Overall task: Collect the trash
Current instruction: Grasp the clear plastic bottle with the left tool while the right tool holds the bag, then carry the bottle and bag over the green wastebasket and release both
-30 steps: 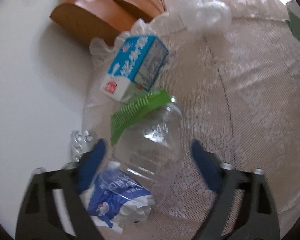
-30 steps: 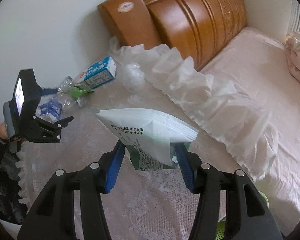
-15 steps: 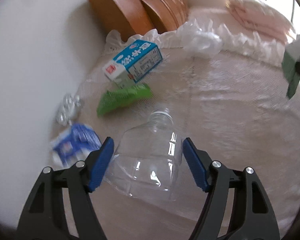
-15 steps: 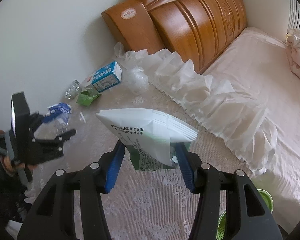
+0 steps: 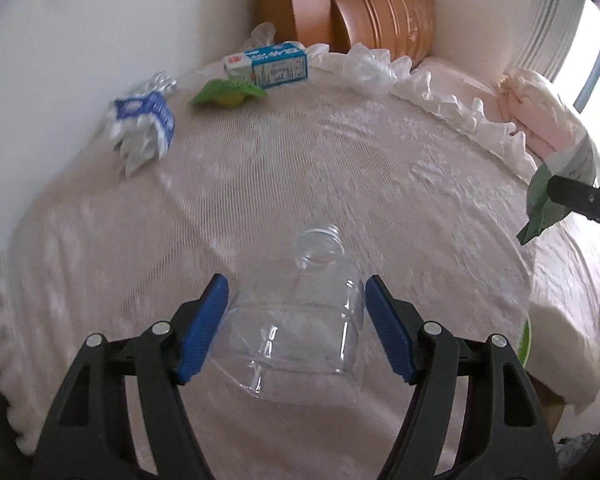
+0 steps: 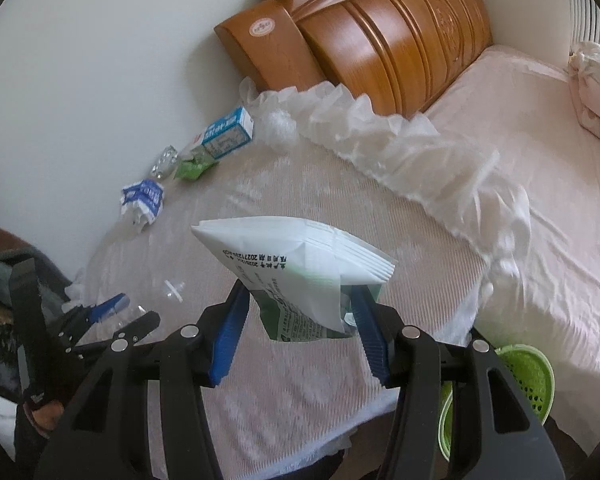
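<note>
1. Nearest us, our left gripper (image 5: 292, 320) holds a clear plastic bottle (image 5: 300, 320) between its blue pads, neck pointing away, lifted above the lace-covered table (image 5: 280, 184).
2. Our right gripper (image 6: 298, 328) pinches a green-and-white snack bag (image 6: 296, 272), also held off the cloth.
3. We judge the task partly done: two pieces are in hand but neither is binned.
4. The green basket (image 6: 528, 376) sits low past the table's near right edge, so both loads must clear that rim and drop down.
5. The middle of the table is open, leaving us free room.
6. Farther off by the wall lie a crumpled blue wrapper (image 5: 148, 128), a green wrapper (image 5: 228, 92), a blue-and-white carton (image 5: 272, 65) and a foil blister pack (image 6: 165, 162), all left to collect.
</note>
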`<action>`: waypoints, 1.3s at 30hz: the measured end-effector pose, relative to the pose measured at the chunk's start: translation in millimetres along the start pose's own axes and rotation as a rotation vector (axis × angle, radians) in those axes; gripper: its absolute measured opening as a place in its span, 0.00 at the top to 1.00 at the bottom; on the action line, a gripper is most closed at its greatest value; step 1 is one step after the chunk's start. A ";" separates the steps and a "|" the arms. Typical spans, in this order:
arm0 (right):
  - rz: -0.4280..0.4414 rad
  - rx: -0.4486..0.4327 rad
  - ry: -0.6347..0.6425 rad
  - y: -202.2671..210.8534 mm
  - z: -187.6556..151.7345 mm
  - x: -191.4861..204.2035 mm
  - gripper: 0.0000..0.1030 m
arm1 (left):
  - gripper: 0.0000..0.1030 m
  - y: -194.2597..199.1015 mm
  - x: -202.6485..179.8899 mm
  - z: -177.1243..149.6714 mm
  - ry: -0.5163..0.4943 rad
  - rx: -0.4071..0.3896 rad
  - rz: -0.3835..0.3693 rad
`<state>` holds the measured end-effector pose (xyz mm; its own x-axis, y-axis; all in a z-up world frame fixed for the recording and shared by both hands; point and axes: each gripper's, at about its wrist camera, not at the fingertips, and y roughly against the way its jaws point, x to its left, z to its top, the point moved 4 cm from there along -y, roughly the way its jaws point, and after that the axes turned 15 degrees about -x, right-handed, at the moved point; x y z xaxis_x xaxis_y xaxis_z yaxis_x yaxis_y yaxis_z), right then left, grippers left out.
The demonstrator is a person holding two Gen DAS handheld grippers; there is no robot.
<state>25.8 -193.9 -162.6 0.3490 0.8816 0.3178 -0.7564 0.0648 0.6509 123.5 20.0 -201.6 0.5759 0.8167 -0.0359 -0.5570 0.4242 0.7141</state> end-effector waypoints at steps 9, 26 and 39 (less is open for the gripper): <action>-0.006 -0.003 0.009 25.9 -14.4 -11.4 0.48 | 0.38 32.9 -26.6 3.2 0.031 -0.067 0.001; -0.207 -0.092 -0.028 109.2 -23.9 -90.5 0.48 | 0.38 47.7 -146.3 29.4 -0.100 -0.104 -0.198; -0.473 -0.057 -0.171 170.8 -81.4 -202.9 0.48 | 0.38 78.9 -302.9 20.4 -0.285 -0.107 -0.519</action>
<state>-219.3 -323.6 -172.0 0.7425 0.6610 0.1084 -0.5209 0.4680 0.7138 -82.7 -201.9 -120.2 0.9182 0.3614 -0.1619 -0.2085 0.7888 0.5783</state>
